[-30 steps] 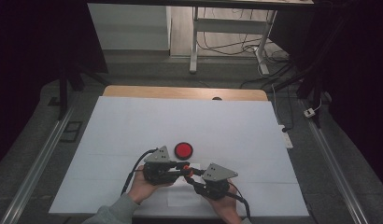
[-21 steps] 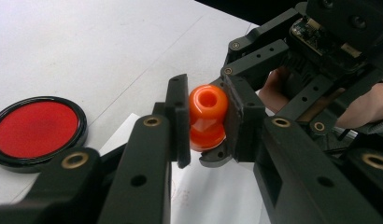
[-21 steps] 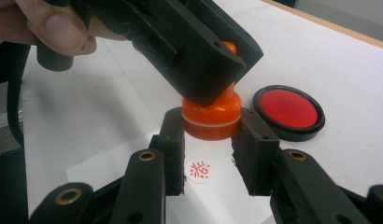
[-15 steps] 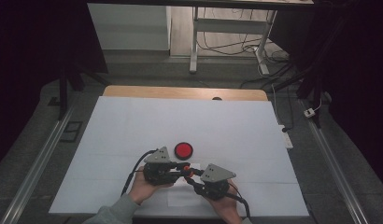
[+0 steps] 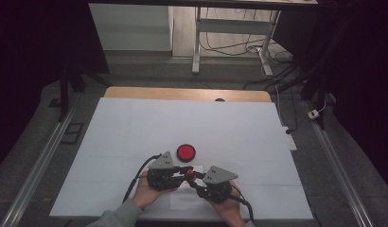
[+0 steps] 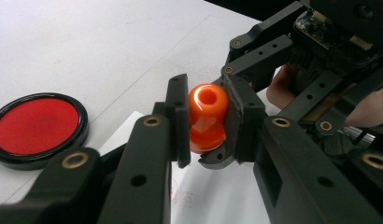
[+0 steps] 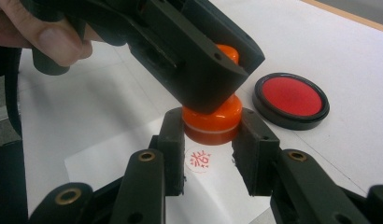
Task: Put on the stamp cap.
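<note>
A white sheet (image 5: 135,142) covers the worktop (image 5: 182,93); the room beyond is dark, with cables (image 5: 239,45) on the floor. Near the front, the left claw (image 6: 206,119) and the right claw (image 7: 210,133) both pinch an orange stamp (image 6: 207,116).

A white sheet (image 5: 135,127) covers the table (image 5: 182,93), whose wooden far edge shows bare. Metal rails (image 5: 38,165) run along both sides. Beyond stands a white-legged desk (image 5: 198,42) with cables (image 5: 230,42) on the floor. The surroundings are dark.
</note>
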Available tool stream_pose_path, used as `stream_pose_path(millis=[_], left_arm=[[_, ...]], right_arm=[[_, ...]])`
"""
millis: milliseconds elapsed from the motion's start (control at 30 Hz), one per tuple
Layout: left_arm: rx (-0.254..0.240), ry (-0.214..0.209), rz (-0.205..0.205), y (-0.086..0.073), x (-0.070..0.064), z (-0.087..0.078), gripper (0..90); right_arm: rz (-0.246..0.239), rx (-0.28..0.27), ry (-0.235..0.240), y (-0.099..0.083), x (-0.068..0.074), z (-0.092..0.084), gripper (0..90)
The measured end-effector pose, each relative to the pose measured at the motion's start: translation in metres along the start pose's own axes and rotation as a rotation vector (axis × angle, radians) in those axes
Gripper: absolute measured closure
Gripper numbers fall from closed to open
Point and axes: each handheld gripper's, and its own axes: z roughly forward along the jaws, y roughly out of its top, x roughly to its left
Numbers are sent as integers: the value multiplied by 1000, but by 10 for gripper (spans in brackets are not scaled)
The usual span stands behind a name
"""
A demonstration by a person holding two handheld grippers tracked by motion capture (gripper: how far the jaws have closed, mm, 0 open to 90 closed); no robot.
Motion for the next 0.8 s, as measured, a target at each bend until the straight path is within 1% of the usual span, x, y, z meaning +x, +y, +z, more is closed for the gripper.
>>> stream_pose_path(millis=[167,267,400,467,600,700,800], left_arm=[[-4,6,9,3,-2,-2,729],[-6,4,13,5,-3,-3,728],[9,9,14,4,-3,-2,728],[9,9,12,5,-3,-2,728],[5,5,7,5,-3,-3,728],[-5,4,8,5,-3,-3,727],[-11,0,11,6,-3,-4,727]], right_arm=[[0,-11,3,1,-1,-1,644],[-11,-21,-2,2,0,-4,644],[-21,-12,-1,1,0,-3,642],[-15,-9,0,1,0,-3,641],[-11,-21,12,1,-1,-3,639],[-13,-29,9,0,-1,-3,633],[3,-41,10,0,-3,-5,603]])
